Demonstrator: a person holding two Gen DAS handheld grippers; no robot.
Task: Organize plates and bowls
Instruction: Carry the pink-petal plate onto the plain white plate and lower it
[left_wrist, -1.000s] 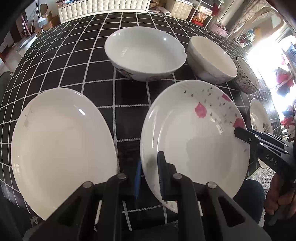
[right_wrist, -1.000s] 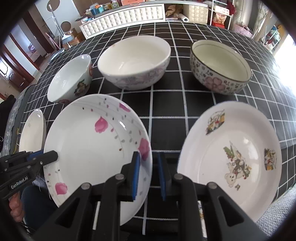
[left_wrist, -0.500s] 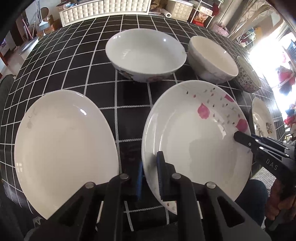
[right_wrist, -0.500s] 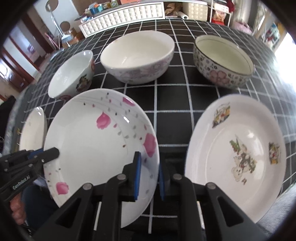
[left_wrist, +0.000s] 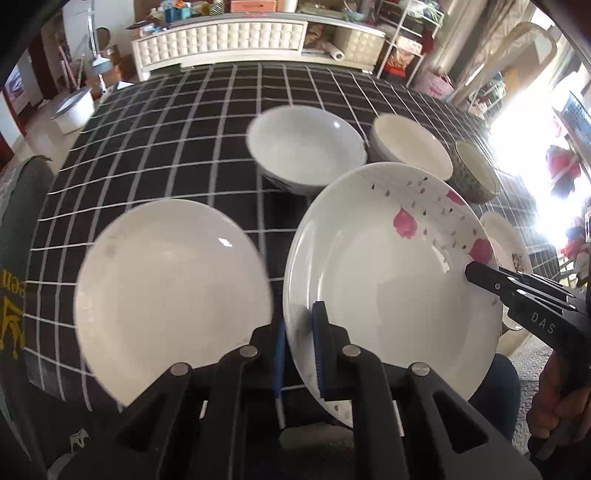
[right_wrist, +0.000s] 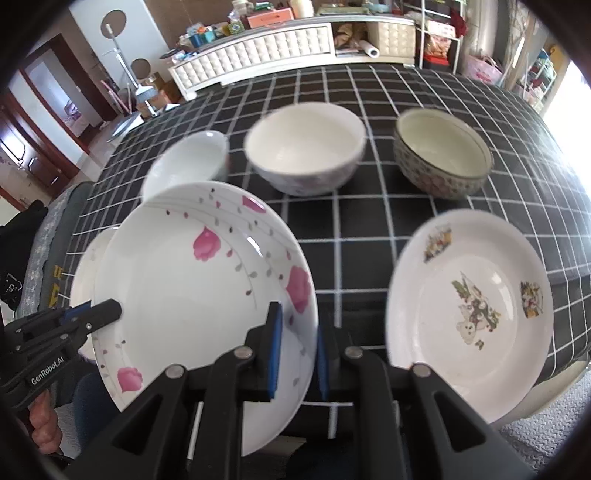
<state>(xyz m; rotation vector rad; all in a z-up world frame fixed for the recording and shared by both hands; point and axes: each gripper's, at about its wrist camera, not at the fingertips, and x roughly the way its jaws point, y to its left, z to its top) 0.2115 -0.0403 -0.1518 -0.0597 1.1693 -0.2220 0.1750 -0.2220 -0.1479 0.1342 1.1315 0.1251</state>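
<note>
both grippers' fingers pinch the pink-flowered plate by opposite rims; it hides part of the white bowl behind.

Left wrist view looks steeply down along its own fingers, close over the checked tablecloth; right wrist view faces likewise from the opposite rim of the pink-flowered plate; both share that plate, three bowls and the far white cabinet.

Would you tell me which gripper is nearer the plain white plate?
Left. The left gripper clamps the pink-flowered plate beside the plain white plate; the right gripper holds its far rim.
</note>
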